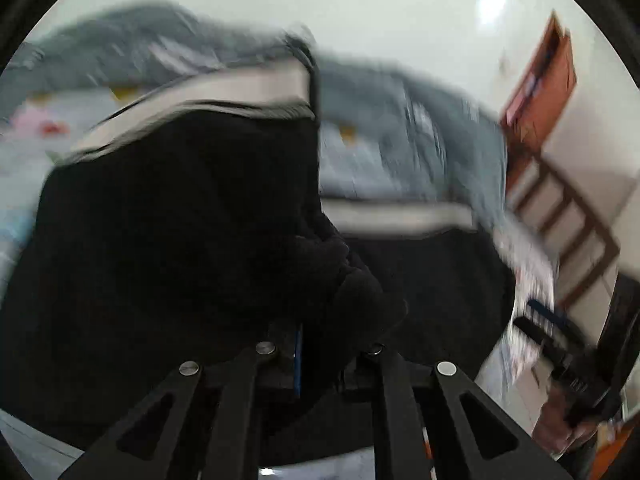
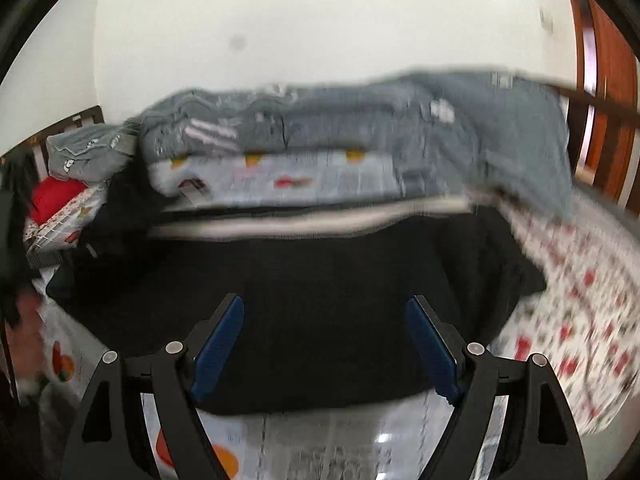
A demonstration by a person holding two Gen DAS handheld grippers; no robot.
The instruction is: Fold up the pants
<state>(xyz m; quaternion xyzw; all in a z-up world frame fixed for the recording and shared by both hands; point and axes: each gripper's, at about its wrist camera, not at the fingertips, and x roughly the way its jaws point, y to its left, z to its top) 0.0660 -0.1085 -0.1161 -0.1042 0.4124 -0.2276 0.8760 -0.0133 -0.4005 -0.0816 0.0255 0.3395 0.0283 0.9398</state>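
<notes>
Black pants with a white side stripe fill the blurred left wrist view, lifted in a fold. My left gripper is shut on a bunch of this black cloth; only a sliver of blue pad shows. In the right wrist view the pants lie spread on the bed, with the stripe along their far edge. My right gripper hovers open over their near part, blue pads wide apart with nothing pinched. The right gripper also shows at the left view's lower right.
A grey blanket is heaped along the bed's far side by the white wall. A patterned sheet covers the bed. A red item lies far left. A wooden door and bed rail stand at the right.
</notes>
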